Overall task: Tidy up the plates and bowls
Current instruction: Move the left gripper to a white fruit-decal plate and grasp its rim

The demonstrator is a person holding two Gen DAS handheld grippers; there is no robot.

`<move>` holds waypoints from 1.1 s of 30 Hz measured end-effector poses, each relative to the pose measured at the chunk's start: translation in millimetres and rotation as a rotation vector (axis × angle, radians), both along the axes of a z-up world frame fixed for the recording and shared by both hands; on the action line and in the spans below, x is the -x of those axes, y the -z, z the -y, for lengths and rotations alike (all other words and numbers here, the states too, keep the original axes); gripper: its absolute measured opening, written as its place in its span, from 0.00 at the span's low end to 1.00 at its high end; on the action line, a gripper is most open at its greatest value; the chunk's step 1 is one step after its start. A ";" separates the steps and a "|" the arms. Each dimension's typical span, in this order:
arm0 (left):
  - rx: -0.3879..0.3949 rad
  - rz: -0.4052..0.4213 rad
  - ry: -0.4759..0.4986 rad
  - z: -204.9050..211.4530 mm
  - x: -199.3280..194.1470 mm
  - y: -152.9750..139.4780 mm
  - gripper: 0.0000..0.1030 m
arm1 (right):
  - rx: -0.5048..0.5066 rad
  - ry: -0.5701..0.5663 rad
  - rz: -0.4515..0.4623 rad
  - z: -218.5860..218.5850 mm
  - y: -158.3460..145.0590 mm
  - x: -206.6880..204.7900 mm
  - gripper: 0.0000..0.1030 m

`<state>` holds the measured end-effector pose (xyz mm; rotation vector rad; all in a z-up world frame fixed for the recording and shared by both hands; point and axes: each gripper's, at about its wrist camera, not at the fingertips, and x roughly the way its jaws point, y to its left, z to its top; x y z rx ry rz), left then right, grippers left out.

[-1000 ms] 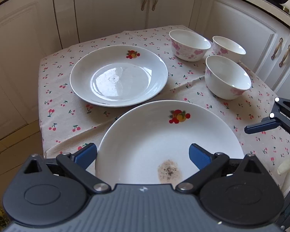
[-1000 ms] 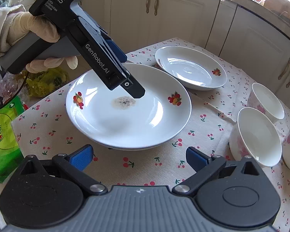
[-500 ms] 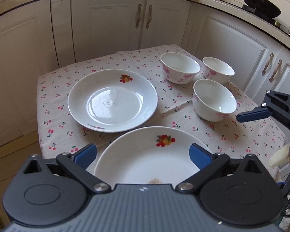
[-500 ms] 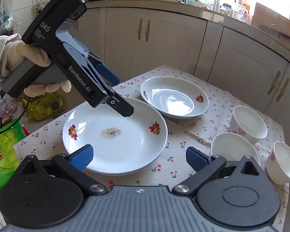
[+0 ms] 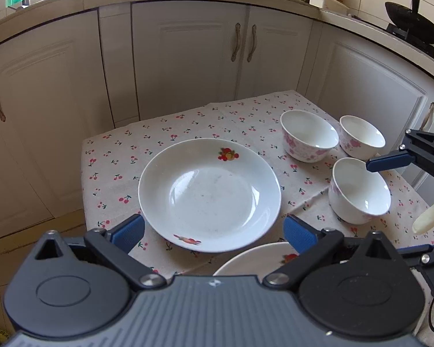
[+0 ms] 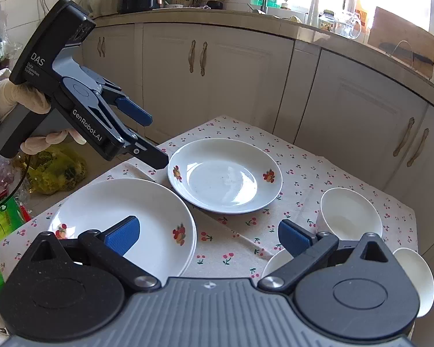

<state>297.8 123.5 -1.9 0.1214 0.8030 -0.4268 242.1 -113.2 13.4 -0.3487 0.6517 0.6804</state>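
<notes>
Two white plates with fruit prints lie on a cherry-print tablecloth (image 5: 188, 127). The far plate (image 5: 209, 193) also shows in the right wrist view (image 6: 225, 177). The near plate (image 6: 121, 217) shows only its rim in the left wrist view (image 5: 254, 258). Three white bowls with pink flowers (image 5: 308, 136) (image 5: 361, 136) (image 5: 360, 192) stand at the right. My left gripper (image 5: 214, 228) is open and empty, raised above the near plate; it also shows in the right wrist view (image 6: 156, 141). My right gripper (image 6: 207, 234) is open and empty above the table.
White kitchen cabinets (image 5: 188, 57) surround the small table on two sides. A black wok (image 5: 413, 29) sits on the counter. Bags (image 6: 55, 170) lie on the floor left of the table. The table edge (image 5: 85, 202) drops off at the left.
Both grippers have risen and pulled back from the table. The near plate has slid almost out of the left wrist view. Both stay open.
</notes>
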 end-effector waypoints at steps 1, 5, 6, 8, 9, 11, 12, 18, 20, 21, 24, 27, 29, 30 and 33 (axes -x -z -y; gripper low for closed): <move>-0.002 -0.004 -0.001 -0.2 -5.5 1.4 0.98 | 0.008 -0.001 0.005 -0.8 1.1 -4.5 1.00; -0.005 -0.014 -0.010 -2.1 -26.3 7.8 0.98 | 0.043 -0.016 0.008 -5.1 7.7 -24.1 1.00; -0.011 -0.015 -0.013 -1.6 -32.2 9.8 0.98 | 0.049 -0.023 0.003 -6.1 9.8 -30.1 1.00; -0.010 -0.021 -0.020 -3.0 -43.5 14.2 0.98 | 0.060 -0.036 -0.005 -7.6 13.6 -39.8 1.00; -0.007 -0.026 -0.022 -3.7 -48.9 16.6 0.98 | 0.067 -0.048 -0.012 -8.7 15.8 -45.5 1.00; -0.010 -0.035 -0.024 -4.0 -58.2 21.1 0.98 | 0.078 -0.064 -0.016 -9.8 19.4 -55.2 1.00; -0.013 -0.040 -0.025 -3.9 -63.1 24.0 0.98 | 0.078 -0.075 -0.025 -10.5 20.5 -60.9 1.00; -0.021 -0.074 -0.017 -1.3 -89.4 37.3 0.98 | 0.116 -0.131 -0.078 -16.5 32.6 -90.5 1.00; -0.022 -0.083 -0.012 -0.1 -96.5 40.7 0.98 | 0.135 -0.149 -0.092 -19.0 37.3 -97.2 1.00; -0.021 -0.087 -0.010 0.3 -100.4 42.5 0.98 | 0.141 -0.157 -0.100 -19.5 39.8 -100.2 1.00; -0.024 -0.103 -0.005 2.2 -111.0 49.2 0.98 | 0.155 -0.172 -0.128 -22.9 47.2 -111.2 1.00; -0.030 -0.120 0.007 4.6 -118.3 56.4 0.98 | 0.159 -0.173 -0.177 -26.5 55.3 -124.7 0.99; -0.031 -0.132 0.013 5.7 -122.1 60.7 0.97 | 0.165 -0.179 -0.211 -27.8 60.1 -131.0 0.99; -0.031 -0.138 0.015 6.4 -123.5 62.7 0.97 | 0.165 -0.187 -0.230 -28.9 62.6 -133.4 0.99; -0.029 -0.153 0.026 8.0 -126.8 67.3 0.97 | 0.194 -0.198 -0.248 -34.9 68.8 -135.4 0.98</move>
